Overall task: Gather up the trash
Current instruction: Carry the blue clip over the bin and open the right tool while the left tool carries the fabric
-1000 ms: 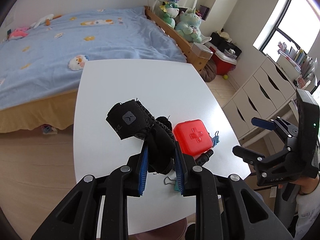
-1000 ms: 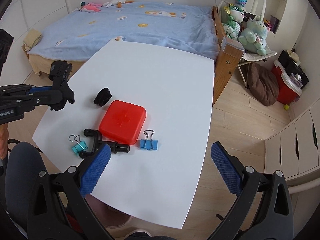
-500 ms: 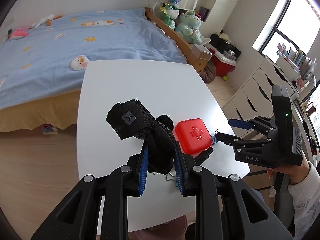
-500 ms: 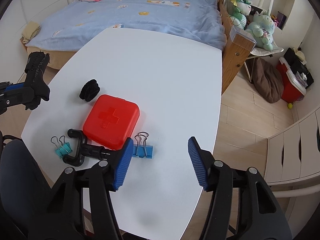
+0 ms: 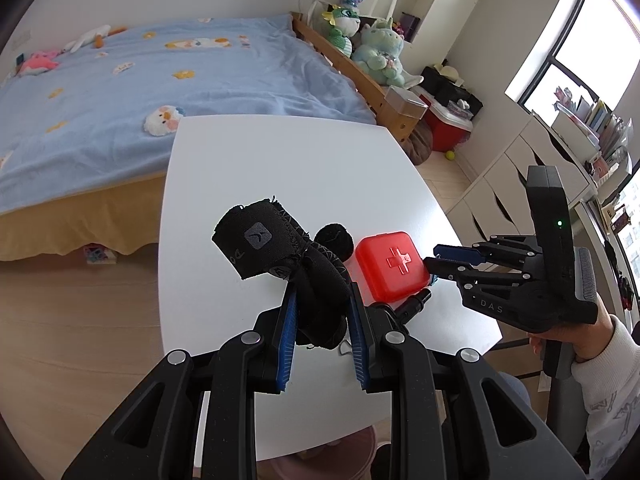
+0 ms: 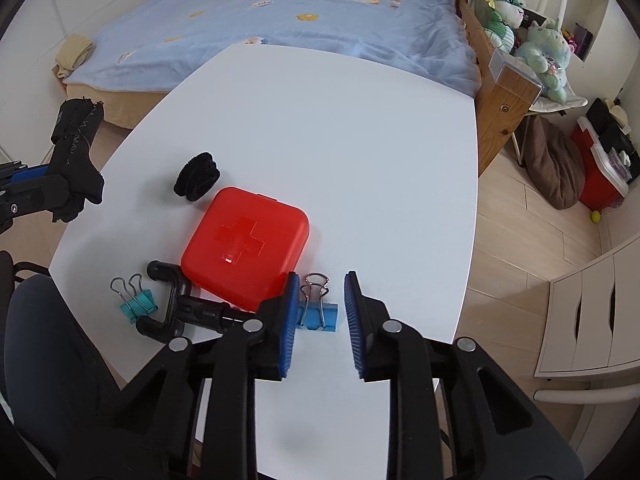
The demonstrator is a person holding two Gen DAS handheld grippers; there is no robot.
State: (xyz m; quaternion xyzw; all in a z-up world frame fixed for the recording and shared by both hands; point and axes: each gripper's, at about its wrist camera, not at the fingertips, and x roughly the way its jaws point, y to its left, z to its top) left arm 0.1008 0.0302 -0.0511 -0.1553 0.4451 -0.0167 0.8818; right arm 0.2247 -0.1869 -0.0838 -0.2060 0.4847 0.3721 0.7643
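My left gripper (image 5: 322, 320) is shut on a black sock (image 5: 280, 252) and holds it above the white table's (image 5: 280, 168) near left edge; the sock also shows in the right wrist view (image 6: 76, 160). My right gripper (image 6: 320, 316) is low over the table, its jaws partly closed around a blue binder clip (image 6: 318, 312) without touching it. It shows in the left wrist view (image 5: 444, 256) beside the red first-aid box (image 5: 390, 266). A black fabric roll (image 6: 197, 176) lies behind the red first-aid box (image 6: 246, 244).
A teal binder clip (image 6: 136, 304) and a black clamp tool (image 6: 180, 308) lie at the table's near edge. A bed with a blue blanket (image 6: 280, 12) stands behind the table. White drawers (image 6: 592, 320) stand right. A pinkish bin (image 5: 352, 452) shows under the table edge.
My right gripper has moved down and forward to the blue binder clip and its jaws have narrowed from wide open. My left gripper still holds the sock, nearly still.
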